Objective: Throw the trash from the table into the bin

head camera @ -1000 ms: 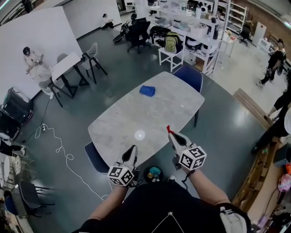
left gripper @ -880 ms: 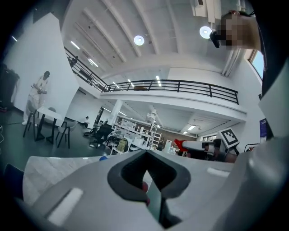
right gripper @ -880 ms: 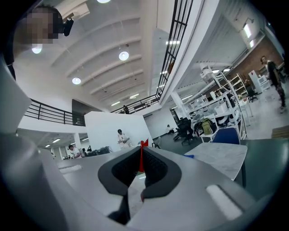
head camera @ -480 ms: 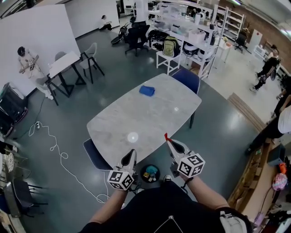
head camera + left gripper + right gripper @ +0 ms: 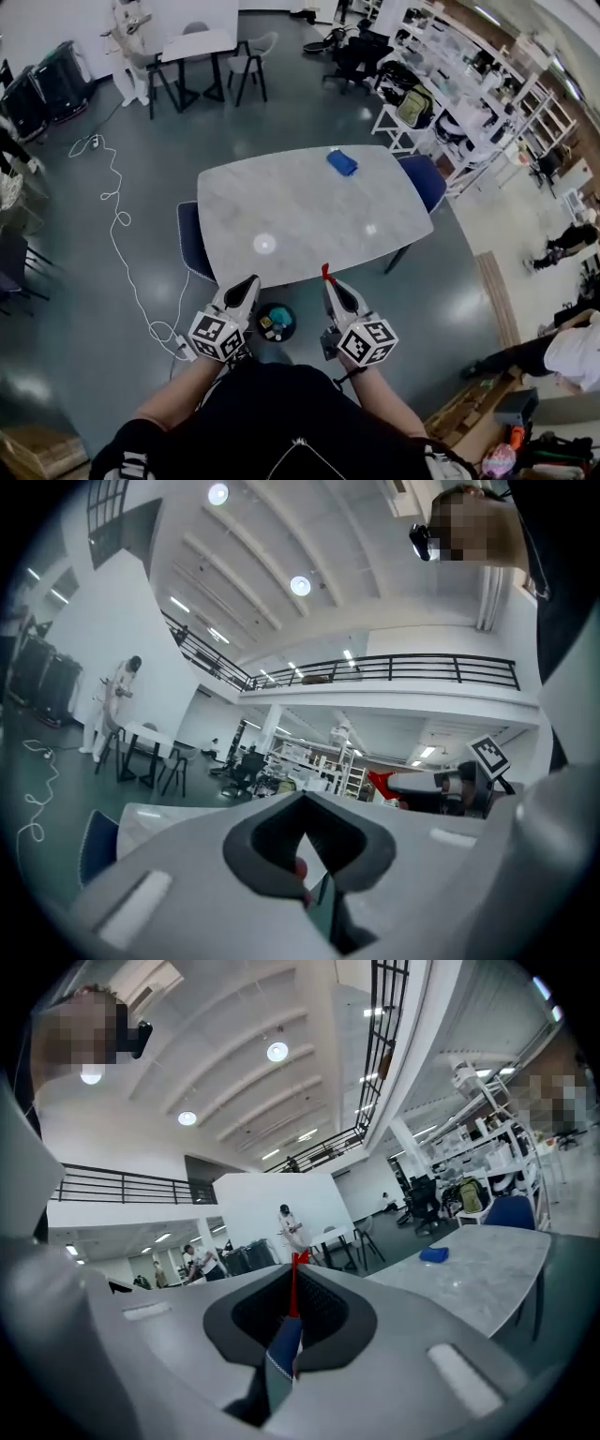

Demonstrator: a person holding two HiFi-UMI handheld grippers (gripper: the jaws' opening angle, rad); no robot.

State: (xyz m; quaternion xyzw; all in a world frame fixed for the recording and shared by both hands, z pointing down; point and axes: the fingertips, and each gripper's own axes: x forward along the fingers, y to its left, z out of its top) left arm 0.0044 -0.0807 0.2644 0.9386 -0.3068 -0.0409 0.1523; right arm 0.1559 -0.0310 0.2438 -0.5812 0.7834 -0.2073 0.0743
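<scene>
My right gripper (image 5: 329, 282) is shut on a thin wrapper (image 5: 325, 272) with a red tip and a blue-white body; in the right gripper view the wrapper (image 5: 292, 1288) sticks up between the jaws. My left gripper (image 5: 248, 282) is shut with nothing showing in it. Both hang off the near edge of the white marble table (image 5: 281, 202). On the floor between them stands a round black bin (image 5: 275, 322) with some trash inside. A blue object (image 5: 342, 162) lies at the table's far right and appears again as the blue object (image 5: 433, 1254) in the right gripper view.
A blue chair (image 5: 191, 240) is tucked in at the table's left and another blue chair (image 5: 427, 180) at its right. A white cable (image 5: 120, 225) snakes over the floor on the left. Shelving and desks (image 5: 469, 112) line the right side.
The head view has swung, so the table now sits turned and more centred. Both grippers stay close to my body, the right one still holding the wrapper, with the bin between them.
</scene>
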